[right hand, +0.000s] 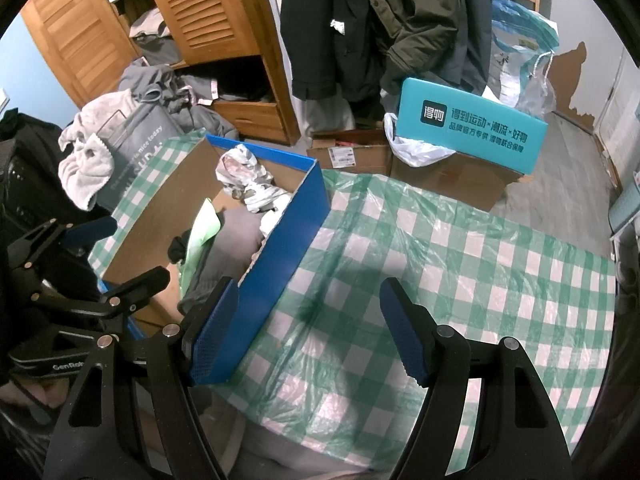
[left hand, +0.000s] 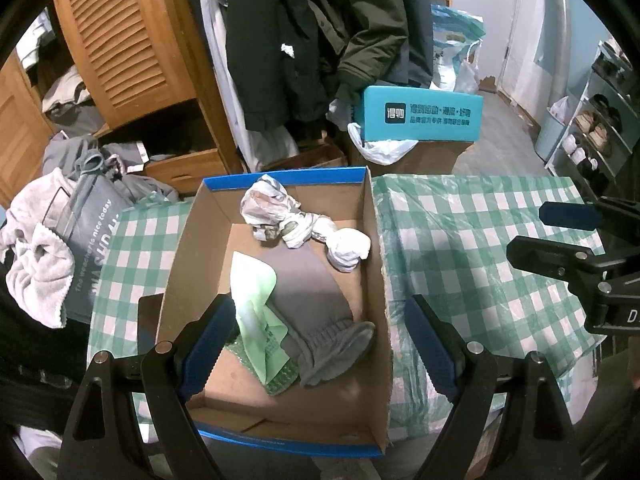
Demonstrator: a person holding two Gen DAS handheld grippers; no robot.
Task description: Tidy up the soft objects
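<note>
An open cardboard box (left hand: 372, 240) with a blue rim stands on the green-checked tablecloth (left hand: 480, 216). Inside it lie a folded grey garment (left hand: 308, 284), a pale green plastic bag (left hand: 256, 300), a crumpled white cloth (left hand: 268, 204) and a white rolled bundle (left hand: 348, 248). My left gripper (left hand: 320, 344) hangs open above the box's near end, with its left finger beside the green bag. My right gripper (right hand: 308, 332) is open over bare tablecloth (right hand: 440, 248), just right of the box's blue wall (right hand: 288, 216). Nothing sits between its fingers. Each gripper shows in the other's view: the right gripper (left hand: 532, 232) and the left gripper (right hand: 128, 252).
A grey tote bag (left hand: 92, 220) draped with a pale towel (left hand: 36, 264) sits left of the box. Beyond the table are a teal box (left hand: 420, 114) on cartons, hanging coats (left hand: 312, 32), a wooden wardrobe (left hand: 132, 40) and a shoe rack (left hand: 596, 128) at the right.
</note>
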